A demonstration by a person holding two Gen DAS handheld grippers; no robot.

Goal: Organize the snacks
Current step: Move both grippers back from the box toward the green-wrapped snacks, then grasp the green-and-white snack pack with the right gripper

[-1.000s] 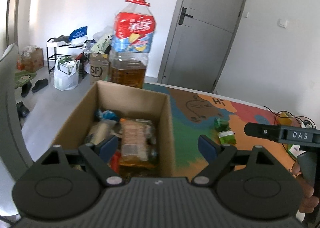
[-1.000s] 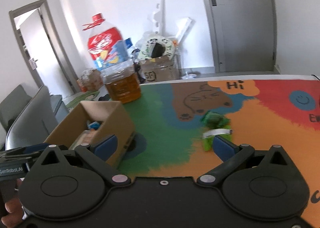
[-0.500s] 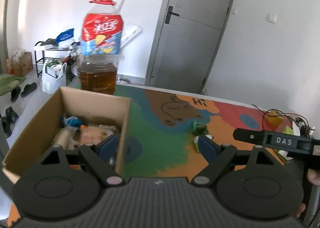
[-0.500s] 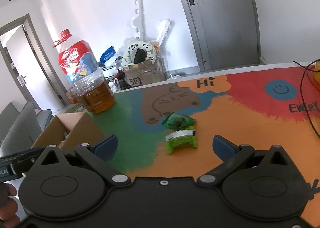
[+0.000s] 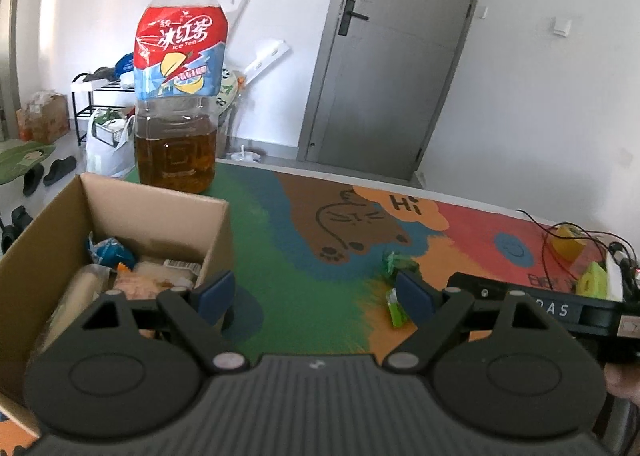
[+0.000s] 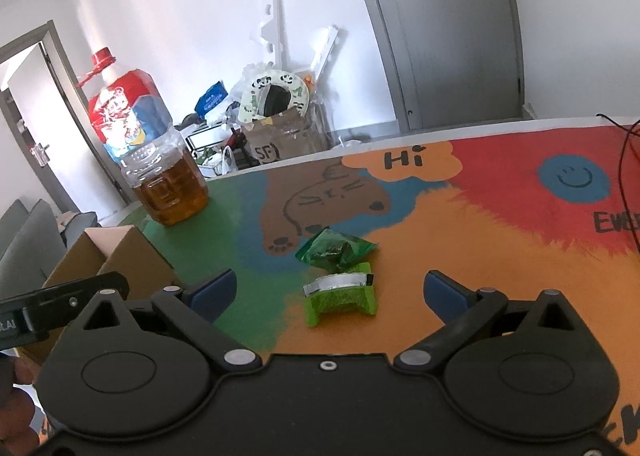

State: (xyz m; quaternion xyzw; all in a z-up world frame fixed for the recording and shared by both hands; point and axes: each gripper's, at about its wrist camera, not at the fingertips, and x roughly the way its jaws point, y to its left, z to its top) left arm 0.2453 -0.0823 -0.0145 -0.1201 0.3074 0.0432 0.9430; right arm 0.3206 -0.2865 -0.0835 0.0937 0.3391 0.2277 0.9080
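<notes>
Left wrist view: left gripper [image 5: 316, 292] spread wide and empty above the painted table [image 5: 288, 240]; cardboard box [image 5: 156, 212] at left holding wrapped snacks [image 5: 120, 268], large iced-tea bottle [image 5: 178, 96] upright just behind it; two green snack packets [image 5: 396, 280] on the table well right of the box, partly hidden by the right-hand finger. Right wrist view: right gripper [image 6: 330, 290] likewise released, nothing grasped; bright green packet [image 6: 340, 294] lies between its fingers, untouched, with the darker green packet [image 6: 334, 248] just beyond; box corner [image 6: 116, 252] at left.
</notes>
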